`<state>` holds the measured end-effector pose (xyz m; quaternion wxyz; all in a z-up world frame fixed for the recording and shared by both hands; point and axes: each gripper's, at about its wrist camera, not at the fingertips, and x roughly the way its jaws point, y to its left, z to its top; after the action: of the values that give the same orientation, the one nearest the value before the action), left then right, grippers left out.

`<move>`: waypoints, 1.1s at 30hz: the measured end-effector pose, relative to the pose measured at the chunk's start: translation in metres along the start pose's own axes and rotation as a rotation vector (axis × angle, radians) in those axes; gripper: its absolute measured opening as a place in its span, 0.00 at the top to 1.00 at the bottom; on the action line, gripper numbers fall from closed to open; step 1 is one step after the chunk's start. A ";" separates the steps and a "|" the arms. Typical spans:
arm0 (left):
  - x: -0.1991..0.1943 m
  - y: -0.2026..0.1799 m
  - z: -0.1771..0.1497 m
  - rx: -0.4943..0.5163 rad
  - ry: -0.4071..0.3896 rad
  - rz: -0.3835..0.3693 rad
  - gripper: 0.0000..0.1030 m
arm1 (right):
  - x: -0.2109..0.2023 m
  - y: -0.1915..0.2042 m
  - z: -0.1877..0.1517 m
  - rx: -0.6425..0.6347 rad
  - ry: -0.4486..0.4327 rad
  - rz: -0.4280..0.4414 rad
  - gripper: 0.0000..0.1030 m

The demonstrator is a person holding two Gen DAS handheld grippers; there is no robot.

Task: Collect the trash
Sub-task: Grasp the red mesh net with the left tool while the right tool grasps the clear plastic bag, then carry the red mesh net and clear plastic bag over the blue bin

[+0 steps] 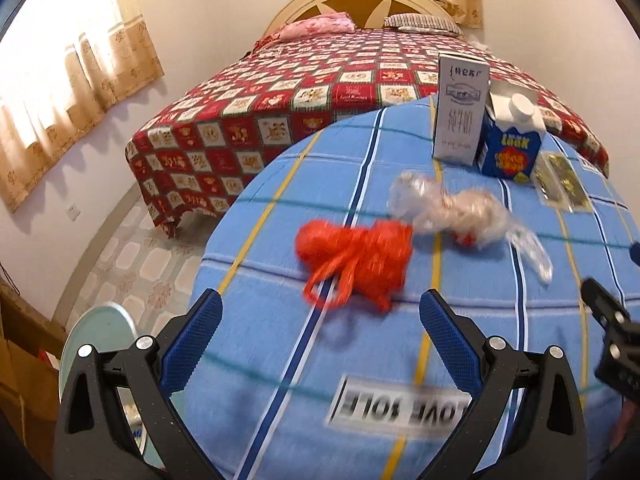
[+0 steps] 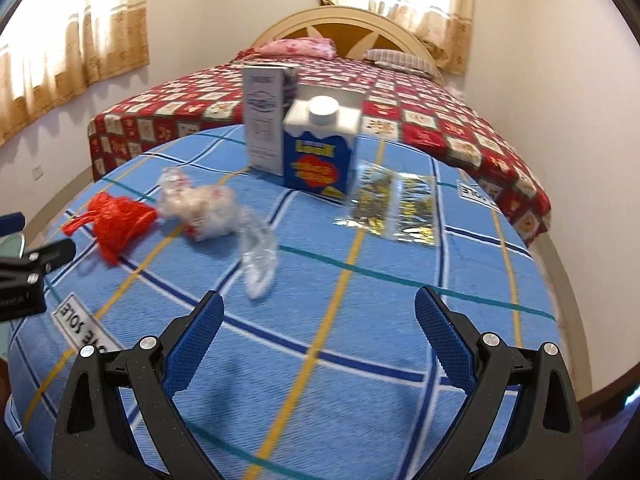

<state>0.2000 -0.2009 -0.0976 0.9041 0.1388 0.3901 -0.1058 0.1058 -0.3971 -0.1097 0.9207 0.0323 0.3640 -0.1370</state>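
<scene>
Spread left gripper [image 1: 320, 320] above red bag [image 1: 356, 260]

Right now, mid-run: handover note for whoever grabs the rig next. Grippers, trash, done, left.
Left gripper: open, empty, above the blue blanket, lined up with the red bag.
Right gripper: open, empty, over bare blanket nearer the clear plastic.
Trash, all loose on the blanket: red bag, with the clear plastic next to it on its right; behind them a white box and blue carton standing upright side by side; two foil packets lying flat right of the carton.
Done: nothing collected by the look of it.
Left: every piece. No bin clearly in view.
</scene>
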 end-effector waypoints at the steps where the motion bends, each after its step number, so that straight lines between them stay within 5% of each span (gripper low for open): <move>1: 0.006 -0.002 0.004 0.000 0.007 0.002 0.06 | 0.001 -0.001 0.002 0.003 0.001 -0.003 0.08; 7: 0.029 -0.005 0.014 -0.016 0.038 -0.025 0.19 | 0.004 0.001 0.024 0.001 -0.021 0.016 0.08; 10: 0.040 -0.004 0.013 -0.010 0.080 -0.067 0.43 | 0.011 0.012 0.038 -0.008 -0.032 0.050 0.08; 12: 0.045 -0.002 0.012 -0.011 0.096 -0.089 0.78 | 0.015 0.021 0.045 -0.023 -0.038 0.061 0.08; 13: 0.048 0.002 0.012 -0.019 0.111 -0.107 0.83 | 0.020 0.028 0.050 -0.031 -0.039 0.068 0.08; 20: 0.042 0.025 0.009 -0.044 0.097 -0.123 0.88 | 0.052 0.060 0.068 -0.053 0.029 0.128 0.13; 23: 0.037 0.038 0.006 -0.061 0.091 -0.123 0.88 | 0.072 0.070 0.069 -0.065 0.113 0.170 0.35; 25: 0.031 0.044 0.003 -0.068 0.082 -0.118 0.88 | 0.076 0.073 0.067 -0.055 0.148 0.204 0.66; 33: -0.008 0.065 -0.014 -0.067 0.034 -0.072 0.88 | 0.032 0.077 0.058 -0.065 0.078 0.201 0.74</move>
<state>0.2051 -0.1344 -0.0902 0.8970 0.0960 0.4136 -0.1225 0.1875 -0.3399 -0.0925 0.9155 0.0442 0.3987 -0.0308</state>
